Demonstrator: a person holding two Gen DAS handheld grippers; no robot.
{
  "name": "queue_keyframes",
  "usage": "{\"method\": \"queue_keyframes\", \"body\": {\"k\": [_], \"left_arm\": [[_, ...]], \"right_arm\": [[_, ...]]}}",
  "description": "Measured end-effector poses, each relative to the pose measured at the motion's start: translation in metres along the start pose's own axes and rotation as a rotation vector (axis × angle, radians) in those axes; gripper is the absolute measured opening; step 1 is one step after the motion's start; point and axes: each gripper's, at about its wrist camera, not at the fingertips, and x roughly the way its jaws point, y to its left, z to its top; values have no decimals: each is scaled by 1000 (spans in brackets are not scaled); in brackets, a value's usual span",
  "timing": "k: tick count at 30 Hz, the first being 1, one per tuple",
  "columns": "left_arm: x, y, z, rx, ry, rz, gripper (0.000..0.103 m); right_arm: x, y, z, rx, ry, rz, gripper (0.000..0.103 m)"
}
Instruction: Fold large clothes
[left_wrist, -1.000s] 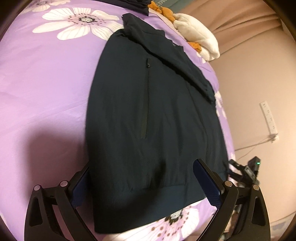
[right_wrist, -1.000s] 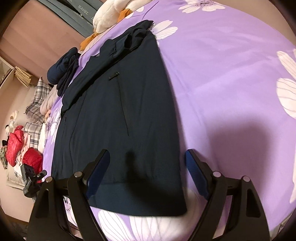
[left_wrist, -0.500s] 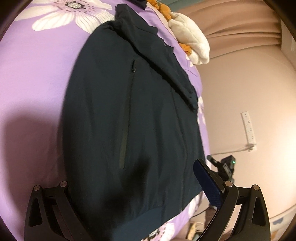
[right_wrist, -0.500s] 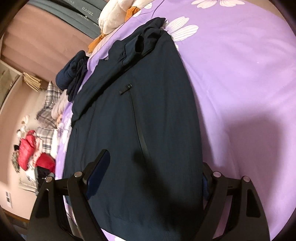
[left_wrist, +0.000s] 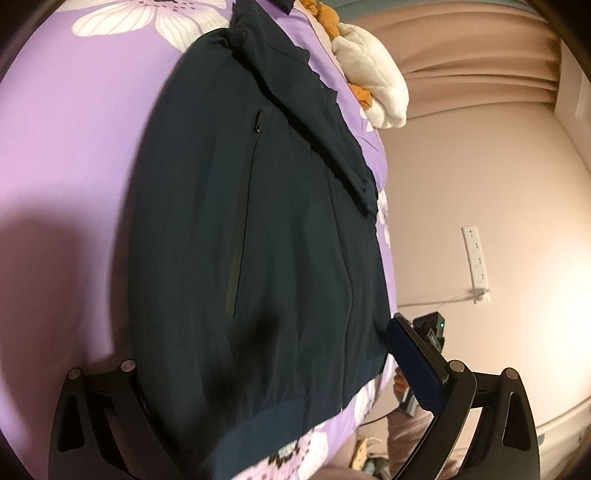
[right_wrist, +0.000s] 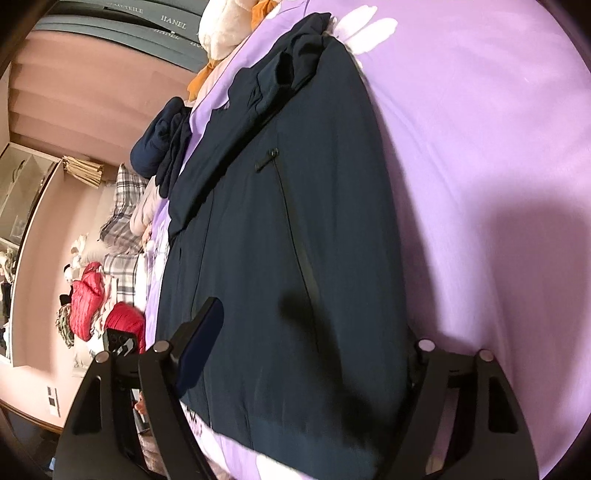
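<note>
A dark navy jacket (left_wrist: 258, 221) (right_wrist: 277, 240) lies flat on the purple flowered bed sheet (left_wrist: 74, 147) (right_wrist: 480, 147), collar far, hem near, with one sleeve folded across it. My left gripper (left_wrist: 266, 343) straddles the hem, jaws wide; its right finger (left_wrist: 413, 362) hangs above the cloth and its left finger is hidden behind the jacket's side edge. My right gripper (right_wrist: 314, 325) straddles the hem too, and its jaws are closing with the jacket between them. Its left finger (right_wrist: 203, 332) shows above the cloth; the right one is hidden behind the jacket's edge.
A white and orange plush (left_wrist: 373, 85) (right_wrist: 221, 33) lies past the collar. A navy bundle (right_wrist: 159, 144), plaid cloth (right_wrist: 122, 206) and red padded garments (right_wrist: 88, 299) lie beyond the bed's edge. A power strip (left_wrist: 476, 254) hangs on the wall above a black device (left_wrist: 428, 328) with a green light.
Both grippers have moved forward over the jacket's hem. One finger of each has gone out of sight behind the jacket's side edge. The jacket has not moved.
</note>
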Motion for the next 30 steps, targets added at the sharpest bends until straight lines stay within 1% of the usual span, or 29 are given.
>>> {"method": "queue_keyframes", "body": {"k": [6,8,10,12,16,17,19,20,21,22,23,24,26,27,29,30], "left_arm": [[-6,4,-14,-27,15,1,100],[-3,3,-12,-19,33,9,100],[0,5,-7,-37,39,12,100],[3,4,-2,-50,37,7,100],[8,3,4,-50,37,12,100],[10,2,5,-48,38,18,100],[8,3,3,-47,39,33,99],[8,2,4,-44,33,50,94],[8,2,3,-42,30,68,89],[8,3,3,-40,30,93,80],[7,4,2,-41,28,104,73],[5,7,1,-50,23,108,69],[2,12,0,-73,17,114,47],[1,16,-1,-88,14,123,41],[-1,23,-4,-104,10,135,16],[-2,28,-5,-119,9,140,11]], "right_arm": [[-12,-5,-20,6,21,11,78],[-12,-6,-27,13,40,21,78],[-11,-5,-30,-1,40,21,78],[-7,-4,-29,2,38,17,79],[1,1,-22,-11,31,14,79],[4,3,-21,-18,27,12,79],[8,5,-18,-31,20,9,74],[10,6,-17,-34,16,5,69],[13,7,-15,-38,13,0,61],[14,6,-14,-39,11,-4,57],[15,6,-14,-38,9,-8,50],[15,5,-13,-35,7,-12,45],[14,2,-14,-29,1,-21,37],[13,0,-14,-26,-1,-24,31],[11,-3,-14,-16,-6,-28,24],[10,-5,-15,-9,-10,-29,20]]}}
